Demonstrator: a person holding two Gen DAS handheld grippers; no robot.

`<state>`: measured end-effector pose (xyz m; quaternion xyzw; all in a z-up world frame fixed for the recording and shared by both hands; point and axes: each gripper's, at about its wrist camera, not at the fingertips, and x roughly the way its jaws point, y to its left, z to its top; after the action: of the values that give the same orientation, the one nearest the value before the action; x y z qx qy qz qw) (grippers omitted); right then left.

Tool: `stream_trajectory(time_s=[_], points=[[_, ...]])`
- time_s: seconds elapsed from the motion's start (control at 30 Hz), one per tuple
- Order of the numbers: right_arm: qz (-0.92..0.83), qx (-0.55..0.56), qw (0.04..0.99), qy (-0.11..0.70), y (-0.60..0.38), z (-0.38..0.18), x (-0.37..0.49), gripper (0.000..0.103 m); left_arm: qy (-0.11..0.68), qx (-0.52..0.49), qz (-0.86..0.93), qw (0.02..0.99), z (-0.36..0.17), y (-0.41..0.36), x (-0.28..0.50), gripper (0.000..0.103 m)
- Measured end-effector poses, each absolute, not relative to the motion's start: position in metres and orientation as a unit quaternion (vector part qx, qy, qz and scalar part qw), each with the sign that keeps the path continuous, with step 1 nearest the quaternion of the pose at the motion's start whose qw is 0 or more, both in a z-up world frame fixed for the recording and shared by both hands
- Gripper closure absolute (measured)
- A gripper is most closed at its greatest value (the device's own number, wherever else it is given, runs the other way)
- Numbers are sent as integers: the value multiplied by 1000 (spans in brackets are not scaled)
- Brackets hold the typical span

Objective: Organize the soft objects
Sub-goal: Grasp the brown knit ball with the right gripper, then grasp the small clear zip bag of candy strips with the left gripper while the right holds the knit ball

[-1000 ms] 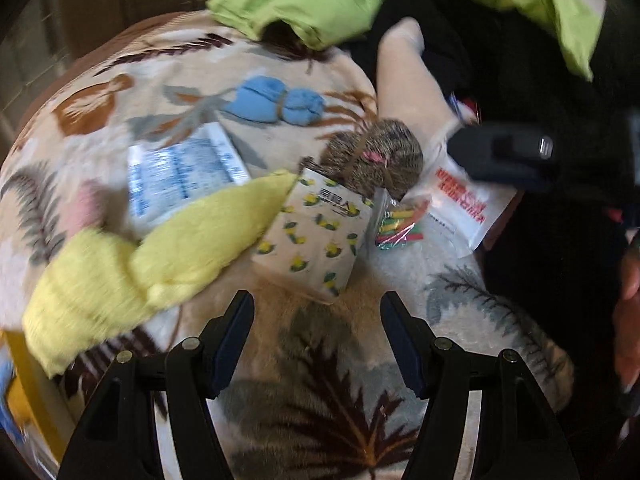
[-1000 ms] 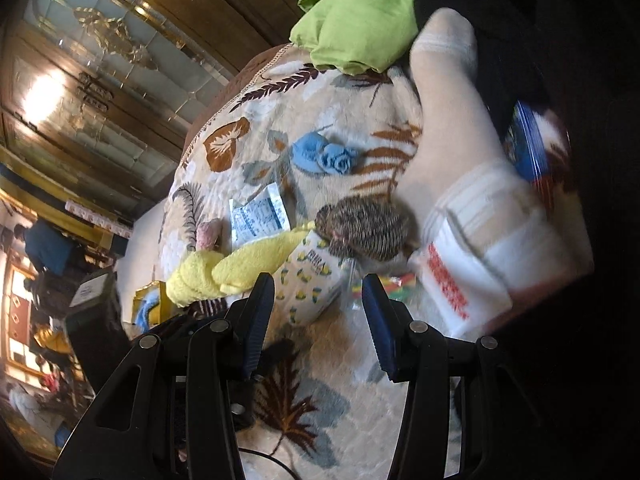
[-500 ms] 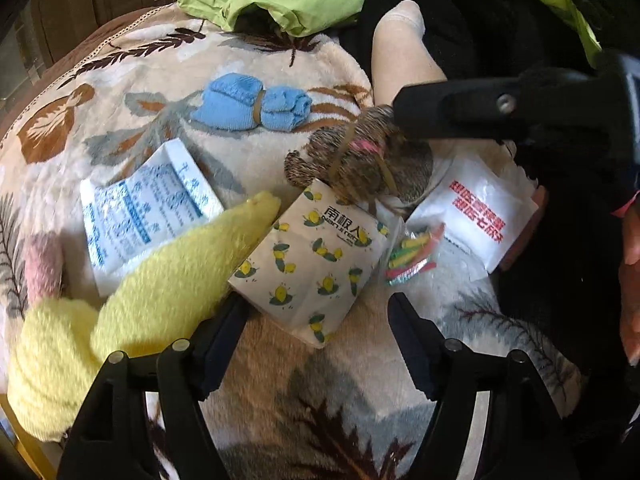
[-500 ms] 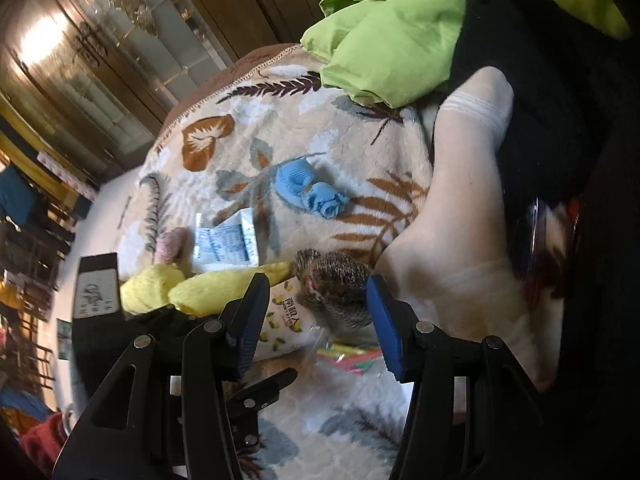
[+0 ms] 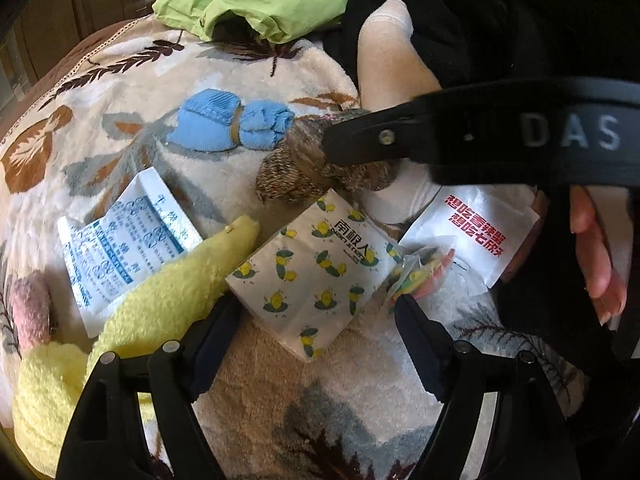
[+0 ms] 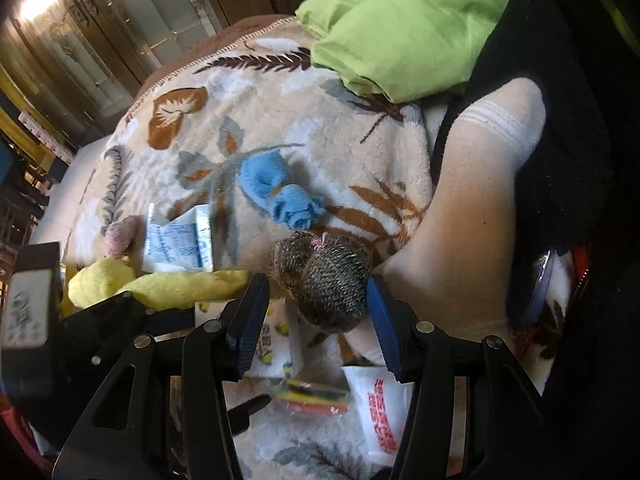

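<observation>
On a leaf-patterned blanket (image 5: 100, 92) lie a blue sock roll (image 5: 236, 130), a brown speckled sock roll (image 5: 296, 180) and a yellow plush piece (image 5: 160, 300). My left gripper (image 5: 312, 316) hangs low over a lemon-print pack (image 5: 320, 272). Its jaws are opening and stand either side of the pack's near corner without pressing it. My right gripper (image 6: 316, 286) straddles the brown roll (image 6: 332, 280). The right pad is at the roll's edge and the left pad stands clear of it. One right finger (image 5: 360, 144) crosses above the roll in the left wrist view.
A blue-and-white sachet (image 5: 120, 248), a pink roll (image 5: 30, 308), a bag of coloured pieces (image 5: 420, 272) and a white packet with red print (image 5: 472, 236) lie around. Green cloth (image 6: 400, 28) is heaped at the back. A person's socked foot (image 6: 480, 200) rests right of the brown roll.
Both grippers have come closer to the items. The left jaws have spread wider around the lemon-print pack. The right gripper has moved over the brown roll, which now sits between its fingers.
</observation>
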<state>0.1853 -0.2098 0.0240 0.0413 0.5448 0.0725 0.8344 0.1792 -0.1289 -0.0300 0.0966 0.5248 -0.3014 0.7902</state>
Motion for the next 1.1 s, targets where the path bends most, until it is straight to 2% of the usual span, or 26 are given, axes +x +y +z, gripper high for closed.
stream_trajectory(time_s=[0.23,0.43,0.47,0.53,0.6,0.63,0.7,0.87,0.93,1.1], points=[[69,2,828,556,-202,11,194,52,518,107,-300,794,-38,-140,184,18],[63,-76,825,557,-182,6,199,54,524,74,-297,795,-37,-135,189,21],[63,-79,826,554,-182,7,199,55,523,73,-289,798,-37,-135,190,24],[61,-74,829,551,-184,8,198,59,520,76,-275,805,-37,-133,191,38],[60,-66,833,546,-186,10,195,61,519,64,-270,808,-36,-129,193,43],[59,-62,835,543,-188,11,193,61,518,63,-265,811,-36,-128,193,53],[54,-52,842,535,-191,13,189,62,516,63,-251,817,-36,-124,193,63],[49,-16,855,516,-201,27,180,62,514,65,-239,821,-36,-117,194,76],[52,-10,859,510,-201,32,175,62,514,65,-235,823,-36,-114,193,92],[56,14,862,504,-206,38,161,62,521,47,-246,816,-36,-109,190,92]])
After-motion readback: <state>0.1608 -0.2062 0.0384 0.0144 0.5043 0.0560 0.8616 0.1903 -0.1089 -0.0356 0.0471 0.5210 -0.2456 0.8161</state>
